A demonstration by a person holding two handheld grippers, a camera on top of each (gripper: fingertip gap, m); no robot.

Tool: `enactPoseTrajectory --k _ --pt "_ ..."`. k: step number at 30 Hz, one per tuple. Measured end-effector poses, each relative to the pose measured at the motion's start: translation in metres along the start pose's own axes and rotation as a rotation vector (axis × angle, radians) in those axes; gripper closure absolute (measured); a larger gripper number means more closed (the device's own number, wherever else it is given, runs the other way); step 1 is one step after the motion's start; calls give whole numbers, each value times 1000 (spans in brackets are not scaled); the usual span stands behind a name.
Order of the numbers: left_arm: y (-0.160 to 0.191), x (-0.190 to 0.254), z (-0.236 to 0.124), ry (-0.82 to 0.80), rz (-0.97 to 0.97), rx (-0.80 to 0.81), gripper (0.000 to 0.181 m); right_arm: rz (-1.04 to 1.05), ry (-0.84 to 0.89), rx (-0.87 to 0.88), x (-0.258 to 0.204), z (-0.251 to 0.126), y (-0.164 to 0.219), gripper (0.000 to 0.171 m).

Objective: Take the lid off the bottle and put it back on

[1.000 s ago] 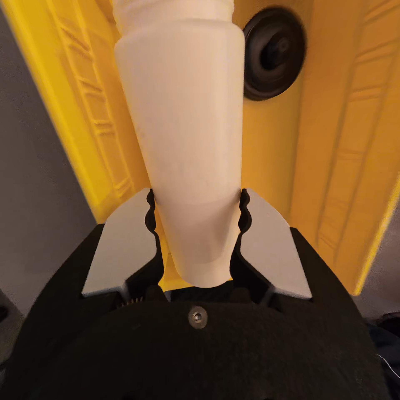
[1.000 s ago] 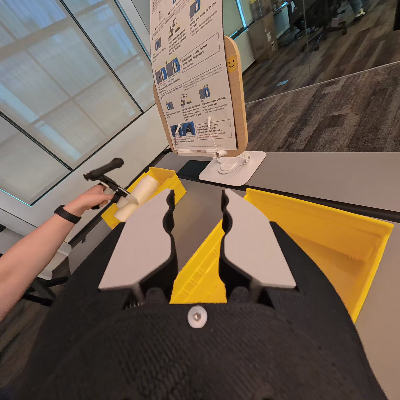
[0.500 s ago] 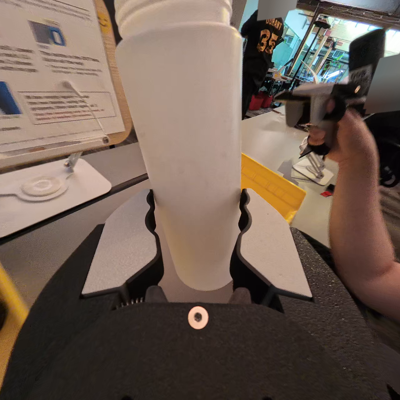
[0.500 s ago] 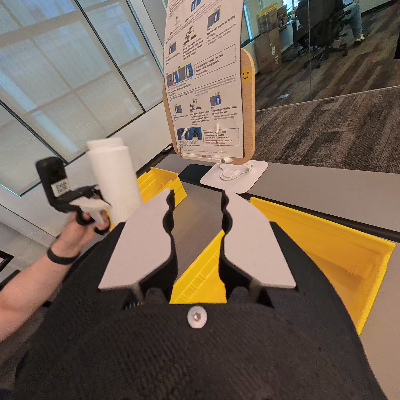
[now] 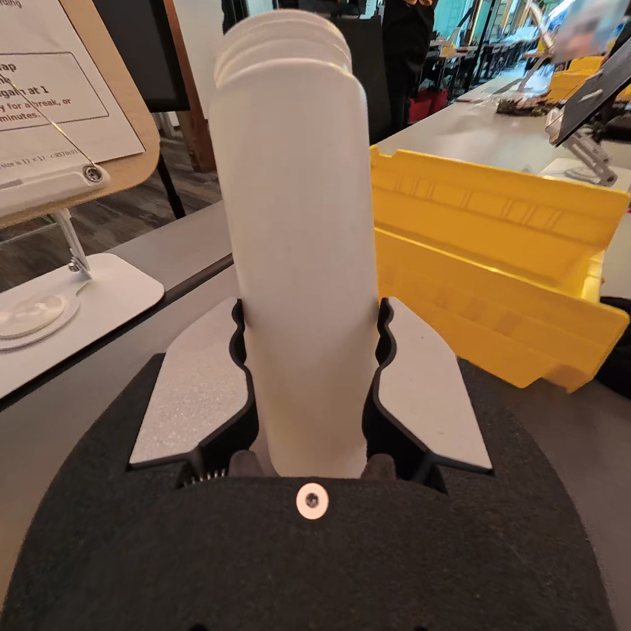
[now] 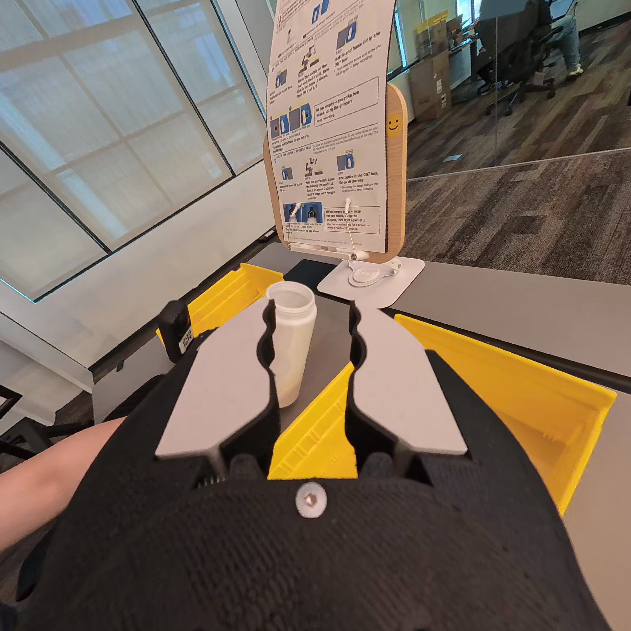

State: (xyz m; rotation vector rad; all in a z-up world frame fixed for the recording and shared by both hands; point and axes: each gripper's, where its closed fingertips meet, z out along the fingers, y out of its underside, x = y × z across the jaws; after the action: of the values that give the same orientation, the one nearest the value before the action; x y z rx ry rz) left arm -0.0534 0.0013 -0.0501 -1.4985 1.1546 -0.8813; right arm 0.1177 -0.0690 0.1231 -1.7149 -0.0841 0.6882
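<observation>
Upright and uncapped — bottle clamped in the left tongs

Now the left tongs [image 5: 309,327] are clamped on the lower body of a white plastic bottle [image 5: 300,211], each grey finger pressed against one side of it. In the left wrist view the bottle rises straight up between the fingers, its threaded neck bare at the top and a little blurred. From the right wrist view the same bottle [image 6: 295,338] stands upright with its mouth open, and its base sits at the grey bench [image 6: 512,307] surface, though whether it actually touches cannot be told. No lid is on it.

The right tongs [image 6: 310,327] hold nothing — their two fingers stand apart with a clear gap between them, hovering over the near corner of a yellow bin [image 6: 512,392] that lies just right of the bottle. A second yellow bin [image 6: 222,297] sits on the bench beyond the bottle to its left. In the left wrist view a yellow bin [image 5: 495,266] shows just to the right of the bottle.

Behind the bottle, a wooden-backed instruction sheet stand [image 6: 334,136] rests on a white base plate [image 6: 372,276]. A person's forearm [image 6: 51,478] enters from the lower left of the right wrist view.
</observation>
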Motion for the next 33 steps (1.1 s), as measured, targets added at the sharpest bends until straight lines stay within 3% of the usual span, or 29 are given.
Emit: enactPoseTrajectory --k 17,23,26,33 --pt "21 13 -36 -44 -82 15 106 12 -78 -45 -10 4 8 129" --pt "22 16 -48 -43 -118 46 106 -46 -337 -302 -56 56 62 116" --pt "23 15 -53 -49 -134 61 106 63 -419 -388 -71 90 87 108" --pt "24 17 -57 -42 -138 73 106 39 -327 -565 -72 145 148 90"
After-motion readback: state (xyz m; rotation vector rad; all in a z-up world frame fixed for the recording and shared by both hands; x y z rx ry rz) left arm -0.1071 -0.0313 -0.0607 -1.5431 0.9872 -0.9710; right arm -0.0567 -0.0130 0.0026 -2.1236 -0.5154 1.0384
